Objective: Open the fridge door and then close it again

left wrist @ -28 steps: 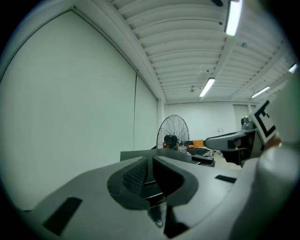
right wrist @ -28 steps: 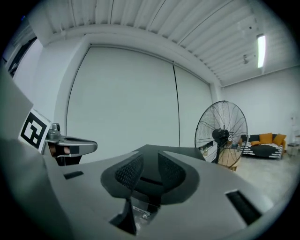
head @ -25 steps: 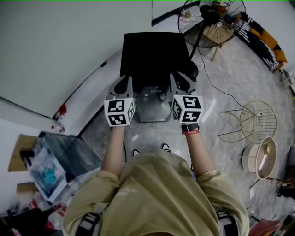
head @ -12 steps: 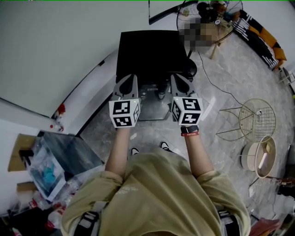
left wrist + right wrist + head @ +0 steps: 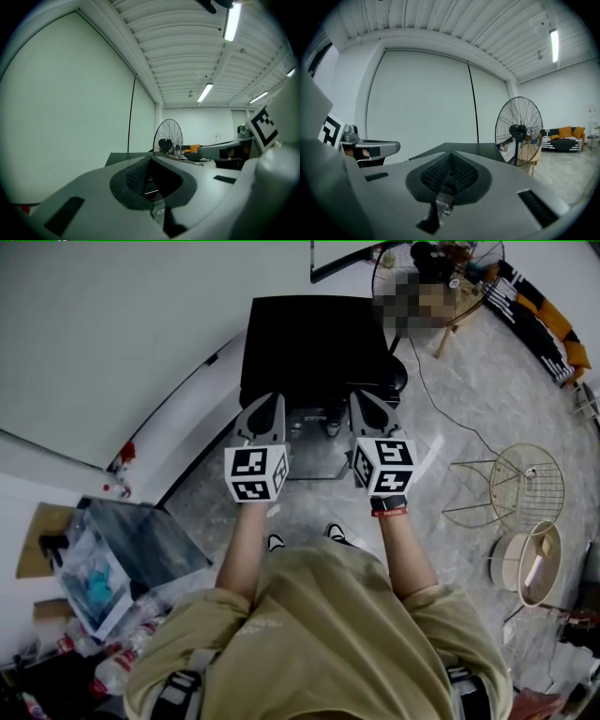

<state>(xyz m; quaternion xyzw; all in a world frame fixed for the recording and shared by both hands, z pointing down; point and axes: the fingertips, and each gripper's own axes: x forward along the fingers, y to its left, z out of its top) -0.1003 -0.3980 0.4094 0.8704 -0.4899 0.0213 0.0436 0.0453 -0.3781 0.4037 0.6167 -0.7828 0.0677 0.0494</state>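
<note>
A small black fridge (image 5: 314,338) stands against the white wall, seen from above; its grey reflective front (image 5: 314,451) faces me. Both grippers are held level just before its front edge, side by side. My left gripper (image 5: 265,401) has its jaws together with nothing between them, and its tips meet in the left gripper view (image 5: 151,157) over the fridge's dark top (image 5: 121,157). My right gripper (image 5: 362,397) is likewise shut and empty (image 5: 451,153), with the fridge top (image 5: 480,149) just beyond it. No handle shows, and I cannot tell whether either tip touches the fridge.
A large standing fan (image 5: 422,277) is behind the fridge on the right, its cable (image 5: 441,413) trailing over the floor. A wire stool (image 5: 525,486) and a round bin (image 5: 530,563) stand at the right. A clear plastic box (image 5: 122,554) with clutter sits at the left.
The left gripper has shifted a little to the right, nearer the right one. Both pairs of jaws look narrower than a second ago. The right gripper has stayed in place.
</note>
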